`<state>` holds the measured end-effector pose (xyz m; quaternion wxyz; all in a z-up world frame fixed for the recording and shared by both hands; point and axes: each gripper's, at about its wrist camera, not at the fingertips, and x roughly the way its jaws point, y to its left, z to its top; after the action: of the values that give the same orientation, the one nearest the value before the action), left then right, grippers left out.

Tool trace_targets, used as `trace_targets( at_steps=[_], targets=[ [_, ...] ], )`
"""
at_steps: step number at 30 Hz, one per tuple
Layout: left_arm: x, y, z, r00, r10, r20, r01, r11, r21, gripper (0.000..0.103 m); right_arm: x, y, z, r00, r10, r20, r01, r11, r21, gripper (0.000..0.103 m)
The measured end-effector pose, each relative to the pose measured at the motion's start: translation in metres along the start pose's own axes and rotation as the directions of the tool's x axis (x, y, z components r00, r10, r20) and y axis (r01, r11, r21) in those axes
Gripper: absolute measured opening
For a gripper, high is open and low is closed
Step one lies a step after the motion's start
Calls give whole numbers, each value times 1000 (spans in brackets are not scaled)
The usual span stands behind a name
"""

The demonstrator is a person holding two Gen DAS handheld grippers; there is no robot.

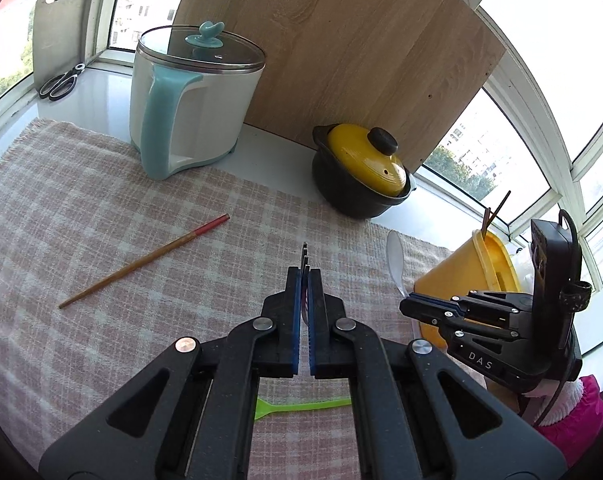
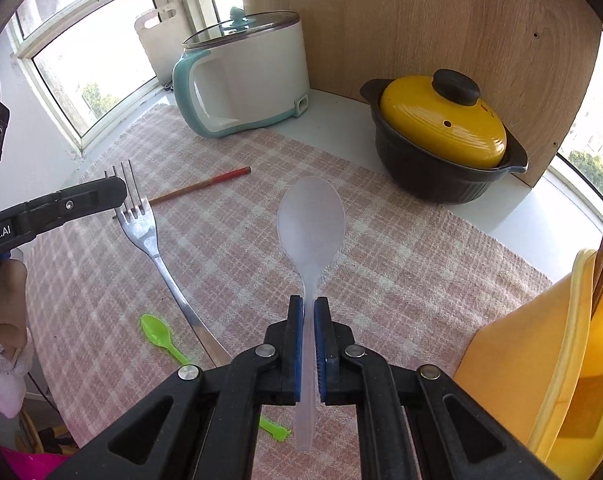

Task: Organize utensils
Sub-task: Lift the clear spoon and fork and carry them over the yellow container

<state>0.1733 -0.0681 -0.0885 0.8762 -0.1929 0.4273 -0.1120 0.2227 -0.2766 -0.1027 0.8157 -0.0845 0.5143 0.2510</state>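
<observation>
My left gripper (image 1: 304,276) is shut on a metal fork (image 2: 141,224), held near its tines above the pink checked cloth; in the left wrist view only the tines (image 1: 304,258) stick out edge-on. My right gripper (image 2: 308,304) is shut on a translucent white plastic spoon (image 2: 311,216) by its handle, bowl pointing forward. The spoon (image 1: 395,260) also shows in the left wrist view beside a yellow utensil holder (image 1: 473,272) with chopsticks in it, also at the right edge of the right wrist view (image 2: 541,360). A chopstick (image 1: 145,260) and a green plastic spoon (image 2: 157,334) lie on the cloth.
A white and teal electric pot (image 1: 193,104) stands at the back left. A black clay pot with a yellow lid (image 1: 361,168) stands before a wooden board (image 1: 361,40). Scissors (image 1: 61,82) and a cutting board (image 1: 57,28) are by the window.
</observation>
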Motion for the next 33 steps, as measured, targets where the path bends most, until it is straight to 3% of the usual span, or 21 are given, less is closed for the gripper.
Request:
trace_targets(
  at_steps=[8,16,25,33],
  targets=[
    [-34,-32,17,998,-33,59,28,996,80,0,-50,-3,-4,995,5,103,-9,999,37,3],
    [-53,-74,37,988,-117,103,103,986,130,0,-115,-23,-11,976,-21,216,2,996,87,3],
    [-50,-126,51,973,-199,119,177,969,175,0,-165,-65,-22,953,-111,282,68,985,156,3],
    [-24,-171,55,967,-225,116,196,956,219,0,-174,-106,-26,944,-176,281,119,971,209,3]
  ],
)
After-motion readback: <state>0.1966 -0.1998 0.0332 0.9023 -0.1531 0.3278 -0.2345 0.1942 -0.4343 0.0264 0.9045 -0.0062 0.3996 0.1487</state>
